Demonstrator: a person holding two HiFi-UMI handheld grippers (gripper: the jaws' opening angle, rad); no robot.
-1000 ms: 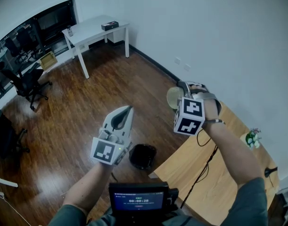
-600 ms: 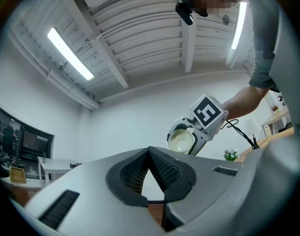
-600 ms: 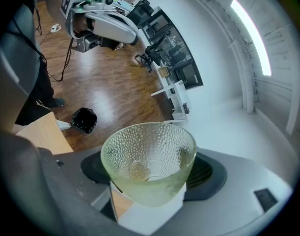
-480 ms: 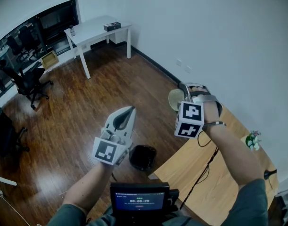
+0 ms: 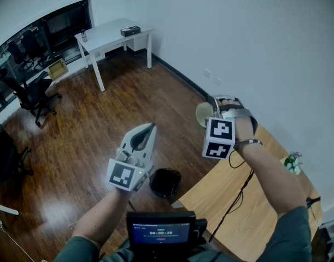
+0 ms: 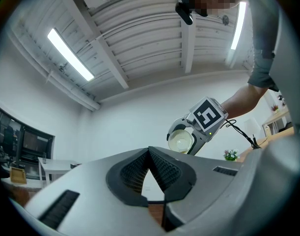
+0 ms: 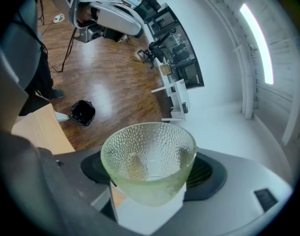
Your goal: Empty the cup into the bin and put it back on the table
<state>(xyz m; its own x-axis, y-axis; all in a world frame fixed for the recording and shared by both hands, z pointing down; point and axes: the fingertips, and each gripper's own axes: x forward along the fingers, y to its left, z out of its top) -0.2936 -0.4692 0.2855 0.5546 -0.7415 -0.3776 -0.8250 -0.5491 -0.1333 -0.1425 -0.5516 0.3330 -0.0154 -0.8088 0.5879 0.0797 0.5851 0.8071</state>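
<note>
Hardly anything shifts over the last second. Nearest, the left claw [image 6: 149, 150] hangs idle, its pads pressed together on nothing. Below it the black bin [image 5: 165, 182] stands on the wood floor just beside the bench [image 5: 227, 201] corner. Farther out, the right claw [image 5: 211, 109] clamps the pebbled glass cup [image 7: 149, 161] by its lower part, high in the air and well apart from the bin; it has only rolled slightly. The cup looks empty, though the textured glass makes that uncertain, so setting it back down is probably next.
</note>
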